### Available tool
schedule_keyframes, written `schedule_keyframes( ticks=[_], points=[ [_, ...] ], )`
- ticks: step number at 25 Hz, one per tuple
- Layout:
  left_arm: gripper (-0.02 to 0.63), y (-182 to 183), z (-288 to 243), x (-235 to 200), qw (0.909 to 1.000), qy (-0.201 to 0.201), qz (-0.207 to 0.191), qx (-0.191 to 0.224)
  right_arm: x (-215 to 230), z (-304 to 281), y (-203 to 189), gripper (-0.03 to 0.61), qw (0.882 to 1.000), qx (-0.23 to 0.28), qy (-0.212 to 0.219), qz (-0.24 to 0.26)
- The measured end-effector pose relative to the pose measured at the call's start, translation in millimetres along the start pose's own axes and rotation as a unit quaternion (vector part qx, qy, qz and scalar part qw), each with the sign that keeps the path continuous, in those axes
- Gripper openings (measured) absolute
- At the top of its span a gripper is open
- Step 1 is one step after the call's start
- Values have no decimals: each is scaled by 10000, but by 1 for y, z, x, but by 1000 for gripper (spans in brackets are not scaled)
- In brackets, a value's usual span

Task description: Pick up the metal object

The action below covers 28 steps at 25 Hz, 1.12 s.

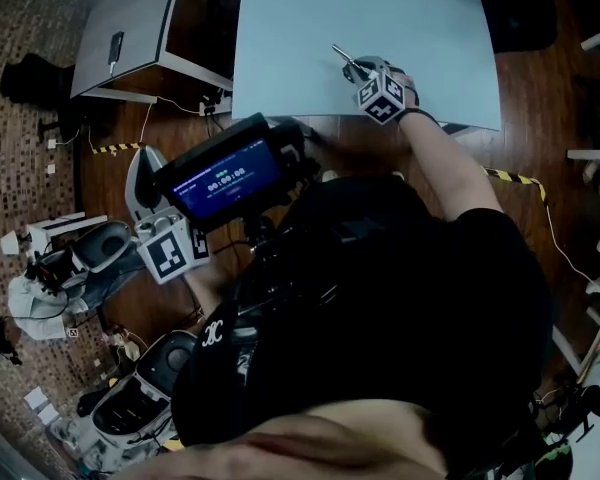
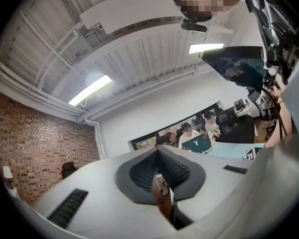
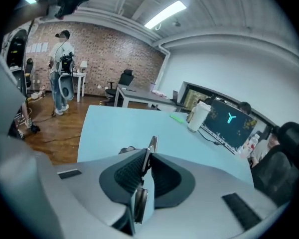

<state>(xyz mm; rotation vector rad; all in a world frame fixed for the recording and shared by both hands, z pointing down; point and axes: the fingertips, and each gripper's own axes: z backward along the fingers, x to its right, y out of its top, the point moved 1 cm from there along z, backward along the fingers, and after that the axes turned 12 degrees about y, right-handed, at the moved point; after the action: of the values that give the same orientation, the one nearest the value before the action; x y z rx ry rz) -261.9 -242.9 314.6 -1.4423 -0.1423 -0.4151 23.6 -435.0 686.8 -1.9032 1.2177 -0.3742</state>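
Note:
The metal object [image 3: 152, 144] is a thin flat strip, and my right gripper [image 3: 145, 158] is shut on it. Its tip sticks out past the dark ribbed pads [image 3: 124, 176], and a rounded end hangs below them. In the head view the metal object [image 1: 341, 56] points up-left from the right gripper [image 1: 358, 68], near the front edge of the light-blue table [image 1: 400, 18]. My left gripper [image 1: 145, 168] is held off the table at the lower left, over the floor. In its own view the left gripper [image 2: 157, 151] has its pads meeting at the tip, with nothing held.
On the table's far side stand a white cup [image 3: 198, 116], a laptop [image 3: 229, 123] and a small green item [image 3: 178, 117]. A grey cabinet [image 1: 130, 28] is left of the table. A lit screen [image 1: 225, 178] sits on the person's chest. Someone stands far off [image 3: 60, 73].

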Motion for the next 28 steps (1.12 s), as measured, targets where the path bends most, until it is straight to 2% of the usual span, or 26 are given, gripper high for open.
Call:
schedule_keyframes(
  ticks=[4, 8, 10, 15, 21, 25, 28],
  points=[
    [9, 6, -3, -4, 9997, -207, 93, 106, 7, 34, 36, 11, 9975, 524, -412, -255],
    [9, 7, -20, 29, 9986, -472, 130, 202, 29, 74, 51, 11, 9901, 1034, -739, -599],
    [9, 9, -24, 37, 9977, -605, 160, 248, 38, 99, 68, 11, 9831, 1404, -1024, -582],
    [9, 15, -36, 47, 9952, -878, 239, 358, 51, 170, 125, 11, 9567, 2334, -1723, -252],
    [9, 22, -44, 58, 9915, -1152, 359, 488, 43, 270, 188, 11, 9153, 3238, -2390, 170],
    [9, 26, -48, 66, 9886, -1321, 446, 567, 29, 328, 212, 11, 8893, 3604, -2788, 379],
    [9, 31, -48, 87, 9865, -1435, 510, 594, 22, 367, 208, 11, 8719, 3847, -2997, 445]
  ],
)
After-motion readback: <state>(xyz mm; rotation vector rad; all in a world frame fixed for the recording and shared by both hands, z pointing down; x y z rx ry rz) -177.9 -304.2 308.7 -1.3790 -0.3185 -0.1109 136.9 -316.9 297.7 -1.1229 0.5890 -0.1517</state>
